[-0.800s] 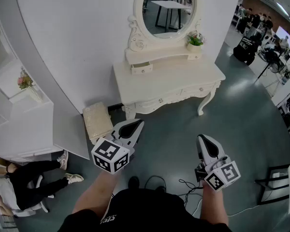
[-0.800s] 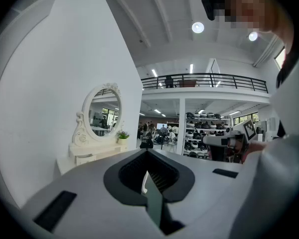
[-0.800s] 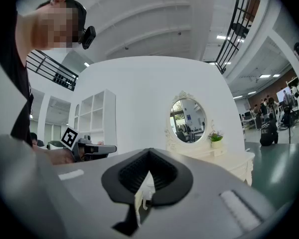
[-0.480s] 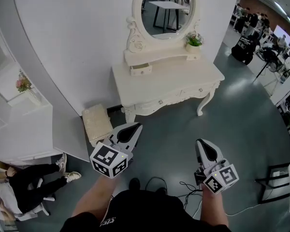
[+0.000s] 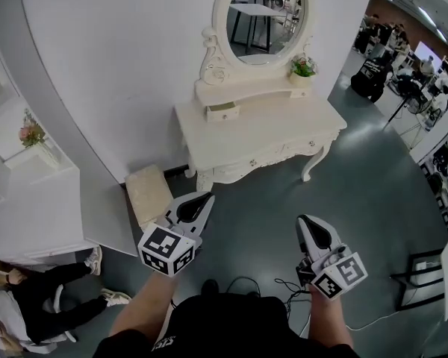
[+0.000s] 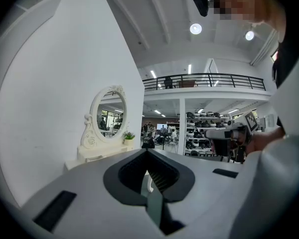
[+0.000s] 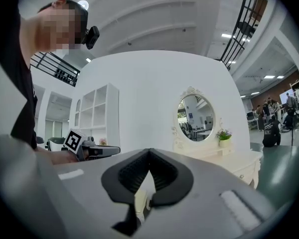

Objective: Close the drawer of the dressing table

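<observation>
Drawer (image 5: 222,111): the small one in the raised shelf under the mirror (image 5: 265,13), on the left side of the dressing table (image 5: 272,139). It is standing proud of the shelf front, so we are reading it as open. The wide drawers in the table's front look flush.

Position: we are standing well back from the table, with bare floor between it and us. A padded stool (image 5: 149,191) is sitting by the table's left leg, near the wall.

Left gripper (image 5: 204,199): held roughly level, pointing toward the table, jaws closed tip to tip with nothing between them.

Right gripper (image 5: 306,222): also level and aimed the same way. Its jaws are meeting at the tip and are empty.

Step in hand: we are judging this as the approach. No contact with the furniture yet, and the closing push has not begun.

Next move, as we are planning it: walk in, raise one gripper to shelf height, set the closed jaw tips flat against the drawer face, and push straight toward the wall until the face sits flush. The left gripper looks the nearer line. We are noting a risk: an off-centre push could skew such a small drawer.
</observation>
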### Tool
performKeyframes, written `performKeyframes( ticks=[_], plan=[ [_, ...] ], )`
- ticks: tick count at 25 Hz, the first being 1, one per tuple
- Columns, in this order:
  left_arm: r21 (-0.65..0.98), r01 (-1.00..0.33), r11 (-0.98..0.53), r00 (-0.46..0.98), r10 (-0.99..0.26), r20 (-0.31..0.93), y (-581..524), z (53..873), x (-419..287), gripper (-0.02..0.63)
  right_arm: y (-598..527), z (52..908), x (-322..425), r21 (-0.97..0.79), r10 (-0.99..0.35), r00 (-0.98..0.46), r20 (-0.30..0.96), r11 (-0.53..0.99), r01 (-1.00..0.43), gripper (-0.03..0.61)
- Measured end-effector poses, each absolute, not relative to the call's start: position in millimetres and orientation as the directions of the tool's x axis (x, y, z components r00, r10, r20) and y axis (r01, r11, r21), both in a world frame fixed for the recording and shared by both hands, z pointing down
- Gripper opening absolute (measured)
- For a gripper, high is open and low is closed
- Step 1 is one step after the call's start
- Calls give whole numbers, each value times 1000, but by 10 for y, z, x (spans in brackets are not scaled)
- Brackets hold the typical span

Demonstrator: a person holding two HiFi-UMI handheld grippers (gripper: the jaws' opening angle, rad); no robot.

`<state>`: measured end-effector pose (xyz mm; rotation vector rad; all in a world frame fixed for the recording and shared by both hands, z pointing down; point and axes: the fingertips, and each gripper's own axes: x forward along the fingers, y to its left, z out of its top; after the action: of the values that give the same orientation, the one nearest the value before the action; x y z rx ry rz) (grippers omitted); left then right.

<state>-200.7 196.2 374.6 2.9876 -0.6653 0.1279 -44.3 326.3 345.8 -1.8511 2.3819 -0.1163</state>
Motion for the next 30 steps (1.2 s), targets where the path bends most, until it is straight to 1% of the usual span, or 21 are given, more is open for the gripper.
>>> performKeyframes(
  ticks=[9,17,23,30],
  plan=[
    [85,-414,-906,908,-405,106,1778,3805,-2245,5,3084,3452,-737,-171,-970,-240,-44,244,-955,9],
    [103,-380,-919,921,-365,135,1726,3893,-1984,5,2958,3487,-559,-206,-970,-237,-53,243,-948,11],
    [110,-418,-902,903,-399,158,1396,3987,-1627,5,2614,3599,-158,-227,-963,-264,-55,269,-936,11],
    [120,-445,-888,884,-414,216,891,4115,-912,5,2042,3832,608,-290,-956,-291,-28,286,-913,11]
  ],
)
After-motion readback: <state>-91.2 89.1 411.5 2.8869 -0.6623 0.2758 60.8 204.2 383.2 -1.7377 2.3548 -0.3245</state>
